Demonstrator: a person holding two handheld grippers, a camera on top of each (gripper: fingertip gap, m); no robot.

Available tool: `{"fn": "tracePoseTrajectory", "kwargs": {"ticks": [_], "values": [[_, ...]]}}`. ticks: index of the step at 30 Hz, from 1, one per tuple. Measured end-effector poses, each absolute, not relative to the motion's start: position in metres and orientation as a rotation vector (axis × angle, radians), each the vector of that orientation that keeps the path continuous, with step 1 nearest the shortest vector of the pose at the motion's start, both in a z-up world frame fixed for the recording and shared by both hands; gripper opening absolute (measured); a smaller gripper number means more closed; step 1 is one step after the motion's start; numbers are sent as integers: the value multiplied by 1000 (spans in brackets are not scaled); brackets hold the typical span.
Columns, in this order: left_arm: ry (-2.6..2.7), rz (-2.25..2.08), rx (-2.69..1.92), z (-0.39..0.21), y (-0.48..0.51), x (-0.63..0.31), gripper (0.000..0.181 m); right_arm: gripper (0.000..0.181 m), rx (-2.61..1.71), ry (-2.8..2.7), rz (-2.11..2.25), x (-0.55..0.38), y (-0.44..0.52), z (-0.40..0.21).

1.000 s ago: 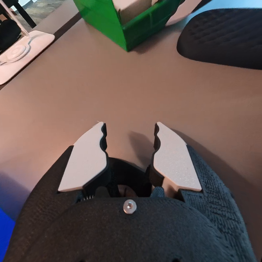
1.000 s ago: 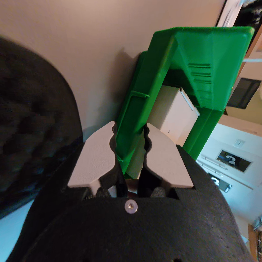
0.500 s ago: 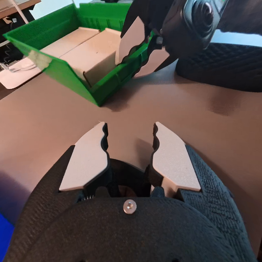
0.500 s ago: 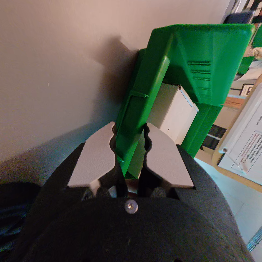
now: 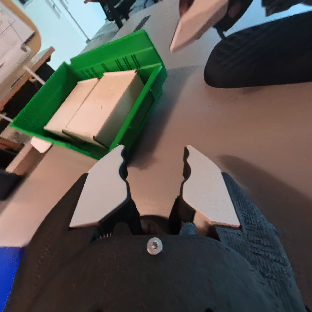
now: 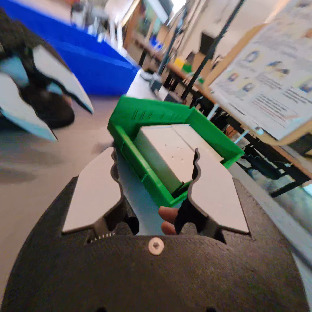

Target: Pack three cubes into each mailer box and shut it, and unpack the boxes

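Note:
A green plastic bin stands on the brown table and holds two shut cardboard mailer boxes side by side. My left gripper is open and empty, just right of the bin's near corner. In the right wrist view, my right gripper is open and empty. The bin's near wall and a box show between its fingers. Each gripper also shows in the other's view: the right one at the top, the left one at the left. No cubes are in view.
A black textured mat lies on the table to the right of the bin. A blue panel stands behind the table. Desks, shelves and a poster board are past the table edge.
My right gripper has let go of the green bin's wall, opened and pulled back. The bin, held tilted before, now stands flat on the table. My left gripper has swung toward it.

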State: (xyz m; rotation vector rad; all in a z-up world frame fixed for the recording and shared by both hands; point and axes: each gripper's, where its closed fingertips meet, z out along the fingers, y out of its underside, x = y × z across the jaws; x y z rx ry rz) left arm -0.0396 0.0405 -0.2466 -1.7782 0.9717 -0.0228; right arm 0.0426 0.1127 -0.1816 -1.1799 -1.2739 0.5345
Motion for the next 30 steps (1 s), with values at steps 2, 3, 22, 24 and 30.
{"fn": "tracePoseTrajectory", "kwargs": {"ticks": [2,3,22,24,30], "values": [[1077,32,-1786,-246,54,-26,68,86,-1207,-1100,679,67,115,-180],[1134,81,-1783,-247,62,-20,69,88,-1224,-1053,731,76,116,-185],[1204,484,-1964,-286,118,-86,36,85,-1217,-1020,745,85,110,-186],[1183,491,-1970,-285,110,-98,36,85,-1214,-1027,738,84,110,-187],[1077,557,-2020,-284,85,-135,36,83,-1222,-1016,742,85,112,-187]]}}
